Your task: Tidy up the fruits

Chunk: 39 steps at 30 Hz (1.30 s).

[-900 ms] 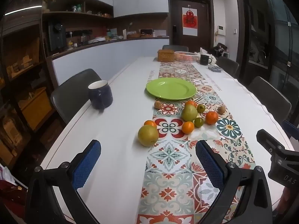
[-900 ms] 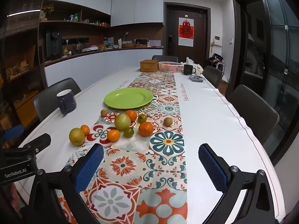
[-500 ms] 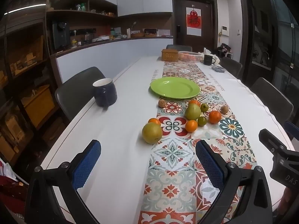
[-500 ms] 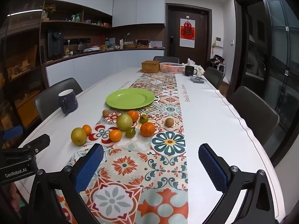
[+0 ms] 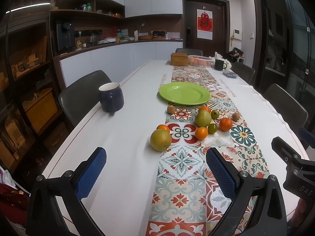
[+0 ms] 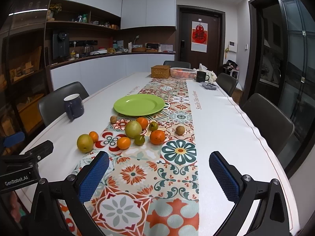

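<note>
An empty green plate (image 5: 184, 95) (image 6: 139, 105) sits on the patterned table runner (image 5: 183, 165). In front of it lie several loose fruits: a large yellow-green pear (image 5: 160, 139) (image 6: 84, 143), a green apple (image 5: 203, 118) (image 6: 133, 129), oranges (image 5: 225, 124) (image 6: 157, 137), small green fruits (image 5: 212, 128) and brown kiwis (image 5: 170, 109) (image 6: 180, 130). My left gripper (image 5: 155, 169) is open and empty, short of the pear. My right gripper (image 6: 159, 174) is open and empty, short of the oranges.
A dark blue mug (image 5: 110, 99) (image 6: 73, 106) stands at the table's left edge. A wicker box (image 6: 160, 71), a white basket (image 6: 182, 73) and a black mug (image 6: 201, 76) stand at the far end. Chairs (image 6: 269, 122) line both sides.
Both grippers have shifted slightly; the fruits and plate sit a little farther right in each view. Both stay open. Nothing on the table has moved.
</note>
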Each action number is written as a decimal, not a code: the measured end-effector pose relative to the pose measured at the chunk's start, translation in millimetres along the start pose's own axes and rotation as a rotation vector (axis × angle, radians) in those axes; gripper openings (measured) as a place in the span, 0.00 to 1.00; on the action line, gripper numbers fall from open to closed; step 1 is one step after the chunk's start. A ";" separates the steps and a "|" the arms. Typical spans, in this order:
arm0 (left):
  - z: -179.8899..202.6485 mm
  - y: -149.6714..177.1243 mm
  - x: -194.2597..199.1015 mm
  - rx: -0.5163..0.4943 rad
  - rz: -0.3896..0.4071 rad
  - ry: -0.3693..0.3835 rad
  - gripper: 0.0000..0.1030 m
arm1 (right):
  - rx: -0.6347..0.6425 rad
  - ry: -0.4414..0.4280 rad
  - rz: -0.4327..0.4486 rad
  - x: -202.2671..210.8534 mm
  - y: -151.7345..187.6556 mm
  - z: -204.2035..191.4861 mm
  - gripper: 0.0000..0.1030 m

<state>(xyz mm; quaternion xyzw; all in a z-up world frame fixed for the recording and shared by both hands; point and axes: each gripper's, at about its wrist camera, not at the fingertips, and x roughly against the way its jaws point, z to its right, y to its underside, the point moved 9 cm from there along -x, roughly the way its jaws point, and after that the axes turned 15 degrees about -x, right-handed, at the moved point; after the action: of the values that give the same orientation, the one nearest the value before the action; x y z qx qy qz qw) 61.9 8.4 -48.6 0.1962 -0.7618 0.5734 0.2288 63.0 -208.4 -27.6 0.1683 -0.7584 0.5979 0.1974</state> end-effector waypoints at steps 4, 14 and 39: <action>-0.7 -0.5 1.1 0.003 0.003 -0.002 1.00 | 0.004 -0.003 0.002 0.3 -0.8 -0.4 0.99; -2.4 -2.3 2.8 0.007 0.007 -0.003 1.00 | 0.008 -0.003 0.009 2.3 -1.7 -1.9 0.99; -2.3 -1.4 2.4 0.008 0.008 -0.002 1.00 | 0.009 -0.003 0.011 2.7 -0.7 -2.9 0.99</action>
<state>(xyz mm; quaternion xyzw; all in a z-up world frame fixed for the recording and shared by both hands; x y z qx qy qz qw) 61.0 10.1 -45.6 0.1945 -0.7608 0.5770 0.2247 61.3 -205.8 -25.0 0.1659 -0.7569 0.6021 0.1926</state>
